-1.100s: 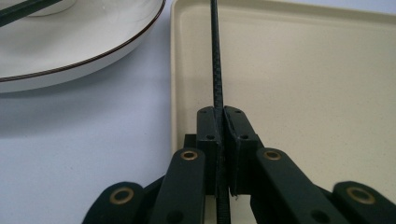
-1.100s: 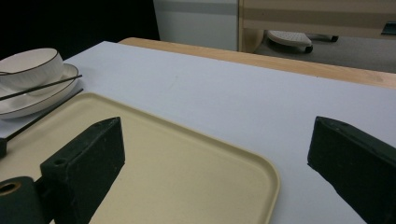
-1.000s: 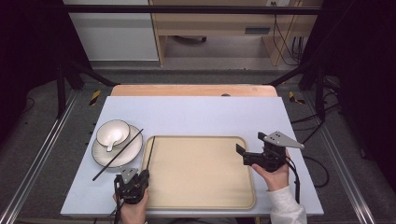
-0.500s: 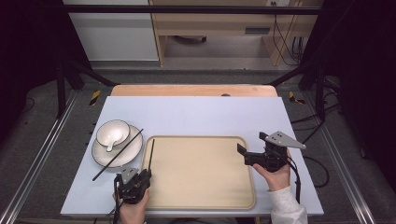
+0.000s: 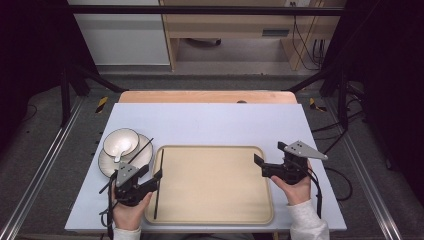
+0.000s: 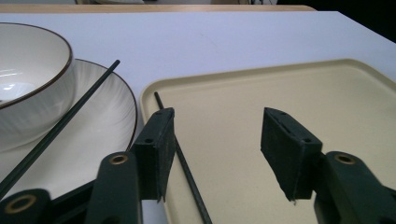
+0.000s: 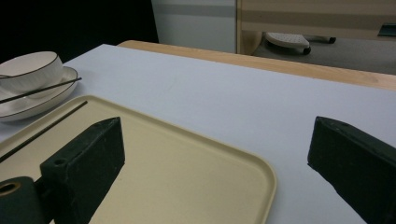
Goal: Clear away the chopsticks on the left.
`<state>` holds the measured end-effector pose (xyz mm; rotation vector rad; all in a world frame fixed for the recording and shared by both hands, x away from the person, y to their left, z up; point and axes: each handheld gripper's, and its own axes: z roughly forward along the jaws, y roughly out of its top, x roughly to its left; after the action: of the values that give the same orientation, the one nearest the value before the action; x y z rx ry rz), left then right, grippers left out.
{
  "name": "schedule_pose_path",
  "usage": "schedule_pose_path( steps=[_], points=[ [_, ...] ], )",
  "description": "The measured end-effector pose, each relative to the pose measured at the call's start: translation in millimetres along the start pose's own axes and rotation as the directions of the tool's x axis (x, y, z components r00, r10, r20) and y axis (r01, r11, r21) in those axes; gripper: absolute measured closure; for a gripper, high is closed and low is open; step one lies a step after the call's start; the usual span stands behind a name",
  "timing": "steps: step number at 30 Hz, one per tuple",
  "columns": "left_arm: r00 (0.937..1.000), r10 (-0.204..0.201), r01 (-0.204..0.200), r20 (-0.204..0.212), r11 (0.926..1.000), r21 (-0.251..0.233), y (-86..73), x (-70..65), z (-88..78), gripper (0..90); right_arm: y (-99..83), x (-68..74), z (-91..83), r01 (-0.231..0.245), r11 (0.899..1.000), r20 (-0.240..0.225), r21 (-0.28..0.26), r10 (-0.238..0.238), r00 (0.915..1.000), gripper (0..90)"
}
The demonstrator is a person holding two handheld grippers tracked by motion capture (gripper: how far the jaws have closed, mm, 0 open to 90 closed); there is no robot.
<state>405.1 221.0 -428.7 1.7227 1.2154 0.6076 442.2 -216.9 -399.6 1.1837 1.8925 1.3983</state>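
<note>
L gripper (image 5: 159,176) has just been opening, jaws now apart w/ nothing between; chopstick (image 5: 158,184) lies along left edge of tray (image 5: 215,210). Thin, light, stiff, prob. slippery: grip mid-shaft. 2nd chopstick (image 5: 136,158) rests across plate (image 5: 107,162). R gripper (image 5: 258,161) open, empty, at tray's right.

A lab or test room set up for recording: a pale-topped table (image 5: 210,120) stands inside a dark metal frame (image 5: 65,85), with loose cables (image 5: 310,45) and plain wooden furniture (image 5: 230,25) on grey carpet behind the table.
</note>
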Motion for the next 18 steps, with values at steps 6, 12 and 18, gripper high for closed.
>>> schedule_pose_path(
  steps=[6,12,18],
  points=[
    [0.9982,0.055,-0.055,0.025,0.998,0.029,6.1,8.2,3.2,32.0,0.3,0.2,-0.6,-0.004,1.0,-0.003,0.0,0.004,1.0,4.1],
    [0.9939,0.103,-0.106,0.038,0.9918,0.072,6.3,17.6,1.0,24.0,0.8,0.2,-1.4,-0.001,1.0,-0.003,-0.005,0.001,1.0,4.1],
    [0.9859,0.162,-0.166,0.041,0.9807,0.104,1.3,28.0,-7.7,21.6,1.7,0.6,-2.5,-0.006,1.0,-0.003,-0.007,0.006,1.0,4.1]
  ],
)
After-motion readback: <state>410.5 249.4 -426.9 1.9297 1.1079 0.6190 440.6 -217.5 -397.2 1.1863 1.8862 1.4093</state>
